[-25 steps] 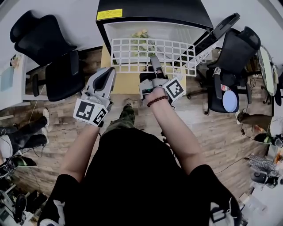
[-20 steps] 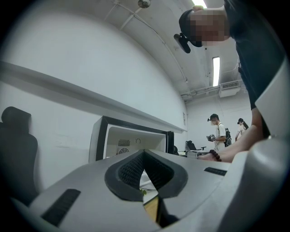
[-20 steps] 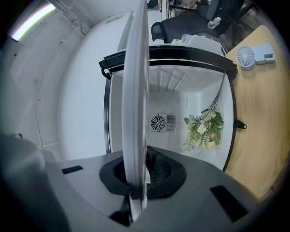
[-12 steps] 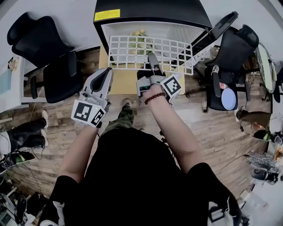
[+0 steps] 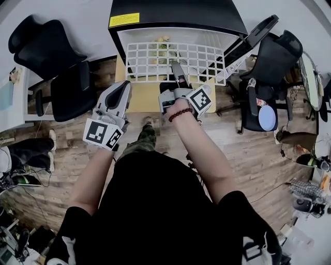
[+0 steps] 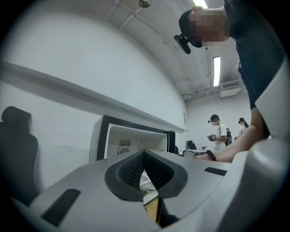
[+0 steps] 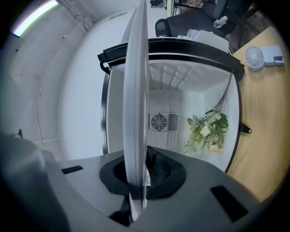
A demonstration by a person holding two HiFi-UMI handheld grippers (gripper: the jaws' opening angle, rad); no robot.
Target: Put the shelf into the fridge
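Wood flooring (image 5: 258,150) is surrounding an open fridge (image 5: 176,15). The right gripper (image 5: 177,74) is clamping the near edge of the wire shelf (image 5: 155,59) at the fridge's front opening. The left gripper (image 5: 122,89), jaws together and empty, is idling alongside. Insertion seems under way; next, sliding it in level.

Coated wire, slick plastic, matt grey shells

Right now the shelf (image 5: 155,62) reads as white-coated wire, faintly glossy. The fridge (image 5: 176,14) has a glossy black casing and smooth white plastic lining. The right gripper (image 7: 138,174) is matt grey plastic with ribbed black rubber inside its jaws. The floor (image 5: 258,150) is matt wood planking.
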